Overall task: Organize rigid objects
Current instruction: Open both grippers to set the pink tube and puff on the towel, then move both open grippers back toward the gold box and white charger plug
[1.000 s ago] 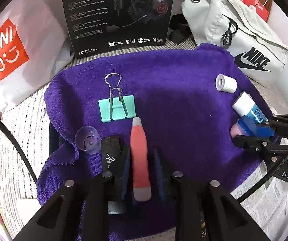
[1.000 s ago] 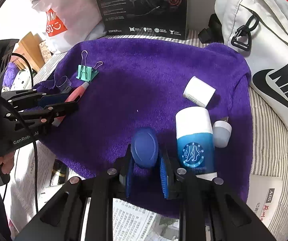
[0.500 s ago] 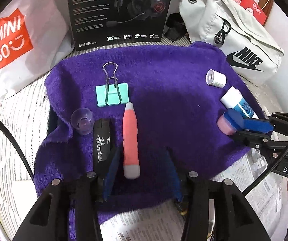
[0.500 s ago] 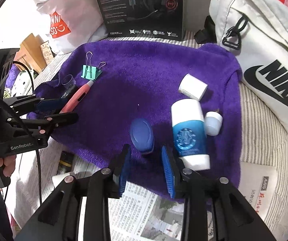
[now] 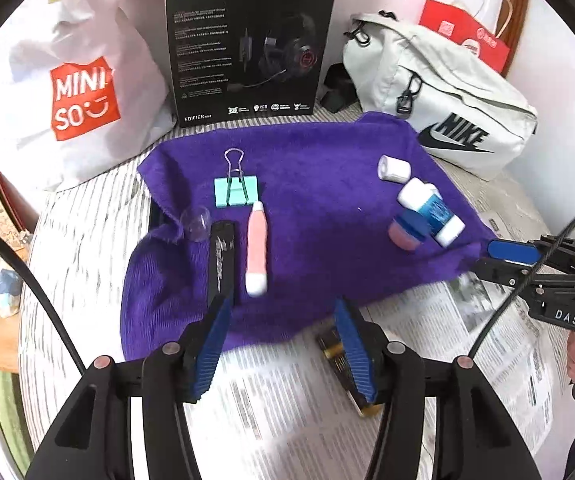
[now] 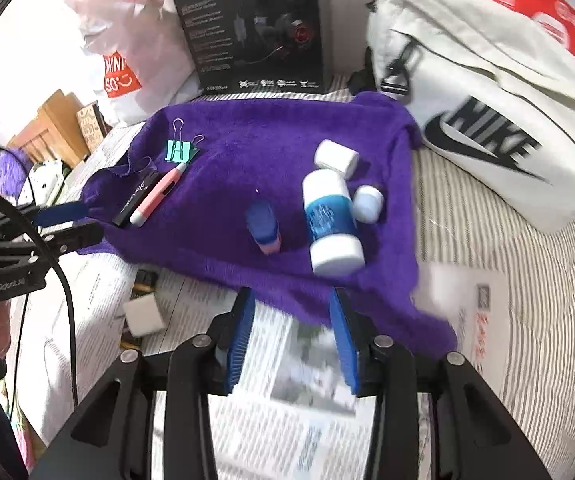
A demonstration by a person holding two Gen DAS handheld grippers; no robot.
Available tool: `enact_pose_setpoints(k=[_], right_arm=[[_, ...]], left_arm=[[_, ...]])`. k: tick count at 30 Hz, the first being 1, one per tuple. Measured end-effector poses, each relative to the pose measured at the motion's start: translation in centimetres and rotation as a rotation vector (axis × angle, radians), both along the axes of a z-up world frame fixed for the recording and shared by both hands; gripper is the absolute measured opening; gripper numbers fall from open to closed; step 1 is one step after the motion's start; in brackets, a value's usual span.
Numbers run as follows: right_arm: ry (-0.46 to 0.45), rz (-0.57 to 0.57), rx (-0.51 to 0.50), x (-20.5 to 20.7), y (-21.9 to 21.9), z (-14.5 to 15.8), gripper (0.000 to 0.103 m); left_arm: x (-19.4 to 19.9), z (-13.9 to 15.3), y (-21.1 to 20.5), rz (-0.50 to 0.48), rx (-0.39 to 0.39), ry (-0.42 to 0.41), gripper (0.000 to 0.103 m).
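A purple towel [image 5: 319, 152] [image 6: 271, 136] holds the objects. On its left lie a teal binder clip [image 5: 236, 191] [image 6: 181, 151], a pink pen-shaped tool [image 5: 257, 249] [image 6: 157, 195], a black bar [image 5: 220, 259] [image 6: 137, 197] and a clear round cap [image 5: 196, 221]. On its right lie a blue-capped pink item [image 5: 409, 229] [image 6: 263, 225], a white-and-blue bottle [image 5: 431, 205] [image 6: 330, 218], a white cylinder [image 5: 394, 169] [image 6: 336, 158] and a small white cap [image 6: 368, 203]. My left gripper [image 5: 283, 312] is open and empty over the towel's near edge. My right gripper [image 6: 292, 310] is open and empty, short of the bottle.
A black headset box [image 5: 247, 44], a Miniso bag [image 5: 75, 92] and a Nike bag [image 5: 439, 96] stand behind the towel. Newspaper [image 5: 467, 344] [image 6: 299, 392] covers the striped surface in front. A dark gold-trimmed item [image 5: 339, 356] and a white block [image 6: 144, 315] lie on the paper.
Both grippers have opened, let go of the pink tool and the blue-capped item, and pulled back off the towel toward the newspaper. Both items stay on the towel.
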State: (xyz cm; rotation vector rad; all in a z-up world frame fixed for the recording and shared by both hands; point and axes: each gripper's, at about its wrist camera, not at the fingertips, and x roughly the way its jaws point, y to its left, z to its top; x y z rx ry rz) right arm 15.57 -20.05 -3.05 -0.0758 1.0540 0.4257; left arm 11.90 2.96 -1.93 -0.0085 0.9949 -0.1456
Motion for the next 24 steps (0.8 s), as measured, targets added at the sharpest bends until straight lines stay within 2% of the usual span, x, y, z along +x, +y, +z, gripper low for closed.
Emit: enact_pose_setpoints(k=[6, 10, 15, 19, 24], right_arm=[[-0.007, -0.082, 0.044, -2.9, -2.3, 0.1, 0.045], [-0.027, -0.146, 0.067, -4.6, -3.7, 0.2, 0.045], [-0.04, -0.184, 0.082, -7.0, -5.1, -0.2, 0.045], [-0.034, -0.187, 0.091, -8.3, -5.7, -0.7, 0.045], [-0.037, -0.187, 0.111, -9.2, -6.1, -1.1, 0.045]], left_arm=[[-1.6, -1.7, -0.1, 0.04, -0.021, 0.028, 0.053], [-1.7, -3.4, -0.3, 0.055, -0.062, 0.059, 0.053], [-1.4, -5.3, -1.7, 0.054, -0.029, 0.086, 0.053], [-1.6, -5.9, -2.3, 0.057, -0.059, 0.083, 0.054], [-1.4, -6.2, -3.9, 0.044, 0.007, 0.088, 0.054]])
